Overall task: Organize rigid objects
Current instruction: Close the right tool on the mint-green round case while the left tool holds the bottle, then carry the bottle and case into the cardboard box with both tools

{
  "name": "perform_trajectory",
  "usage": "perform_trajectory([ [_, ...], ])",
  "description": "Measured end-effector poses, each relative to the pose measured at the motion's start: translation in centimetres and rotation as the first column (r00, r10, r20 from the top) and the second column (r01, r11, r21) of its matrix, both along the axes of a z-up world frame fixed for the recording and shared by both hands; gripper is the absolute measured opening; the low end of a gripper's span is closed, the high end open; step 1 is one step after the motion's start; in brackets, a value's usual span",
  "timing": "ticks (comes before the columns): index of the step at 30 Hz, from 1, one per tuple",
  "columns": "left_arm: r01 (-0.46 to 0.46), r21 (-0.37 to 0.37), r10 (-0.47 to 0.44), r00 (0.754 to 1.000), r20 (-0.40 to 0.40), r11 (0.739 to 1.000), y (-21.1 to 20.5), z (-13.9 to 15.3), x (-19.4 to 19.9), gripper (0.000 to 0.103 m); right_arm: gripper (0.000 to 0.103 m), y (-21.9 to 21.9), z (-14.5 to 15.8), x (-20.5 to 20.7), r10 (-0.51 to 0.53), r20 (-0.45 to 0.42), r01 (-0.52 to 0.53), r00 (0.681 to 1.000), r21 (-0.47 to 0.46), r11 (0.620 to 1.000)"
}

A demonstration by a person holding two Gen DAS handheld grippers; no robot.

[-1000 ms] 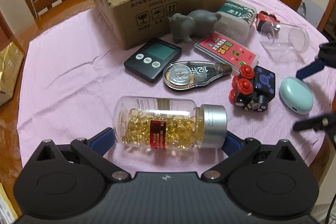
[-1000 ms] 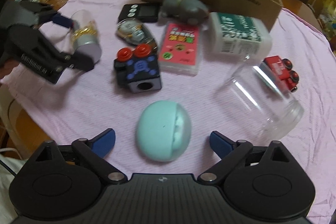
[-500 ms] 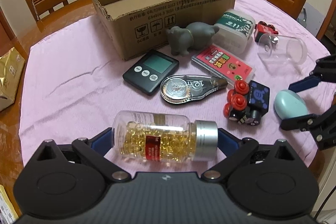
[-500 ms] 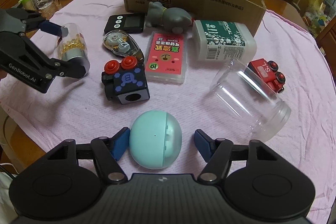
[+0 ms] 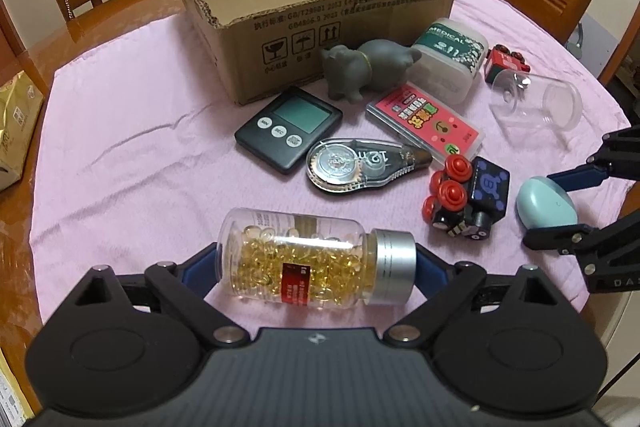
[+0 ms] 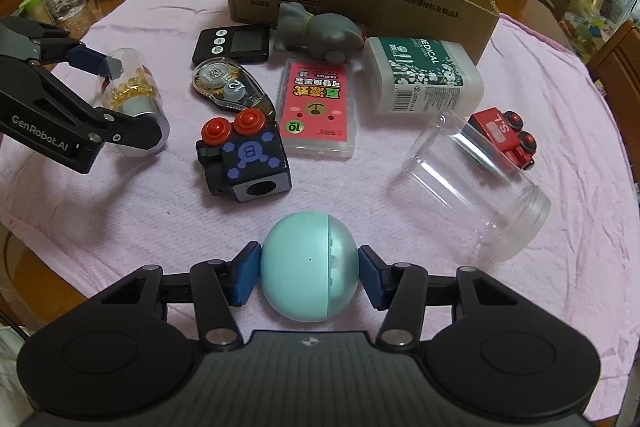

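The capsule bottle is seen lying on its side near the front edge of the tabletop, held lengthwise in the left gripper: one blue pad is set against the clear base, the other against the silver cap. It is judged stiff and moderately heavy with its load of golden capsules; the smooth wall and round ends may let it roll or pivot between the pads, so a hold across the body would be steadier. The red label is too blurred to be read.

The teal case lies near the front right edge of the tabletop, and the right gripper is closed against its two flanks. It is judged light, hard and slippery, its curved shell liable to squirt out under a hard squeeze; a hold at the widest part, as shown, is best. Whether either thing is lifted cannot be told.

The cardboard box stands toward the far edge, printed with fragile, keep-dry and this-way-up symbols. "MEDICAL" is read on the white bottle, "12m" on the correction tape, "B" on the black cube toy, "10" on the pink case, and "GenRobot.AI" on the left gripper's arm in the right wrist view.
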State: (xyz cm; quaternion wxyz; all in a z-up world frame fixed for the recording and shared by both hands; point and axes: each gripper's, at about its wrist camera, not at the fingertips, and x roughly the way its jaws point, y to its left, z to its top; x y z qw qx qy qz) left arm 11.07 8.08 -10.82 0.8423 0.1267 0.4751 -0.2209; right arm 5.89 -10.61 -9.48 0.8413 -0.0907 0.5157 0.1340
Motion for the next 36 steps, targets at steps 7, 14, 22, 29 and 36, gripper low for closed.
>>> perform_trajectory([
  [7,-0.04,0.007,0.041,0.999,-0.028,0.999,-0.5,0.6,0.0,0.094,0.058,-0.7,0.3,0.7,0.037,-0.026,-0.036,0.999,0.015,0.999],
  [14,-0.119,0.045,0.12,0.993,-0.02,0.992,-1.8,2.1,-0.1,0.094,0.058,-2.1,1.5,2.0,0.166,-0.026,-0.165,0.986,0.047,0.985],
  [22,-0.122,0.028,0.123,0.991,-0.044,0.992,-3.2,6.2,0.7,0.094,0.058,-4.1,4.5,4.5,0.268,-0.01,-0.267,0.963,0.063,0.962],
  [29,-0.056,0.002,0.056,0.998,0.005,0.998,-4.6,10.8,3.7,0.094,0.058,-4.8,8.2,7.0,0.28,0.045,-0.283,0.959,0.057,0.958],
  [36,-0.045,-0.005,0.045,0.994,0.099,0.999,-6.2,13.4,9.2,0.094,0.058,-5.5,11.4,10.6,0.256,0.126,-0.267,0.958,0.08,0.96],
])
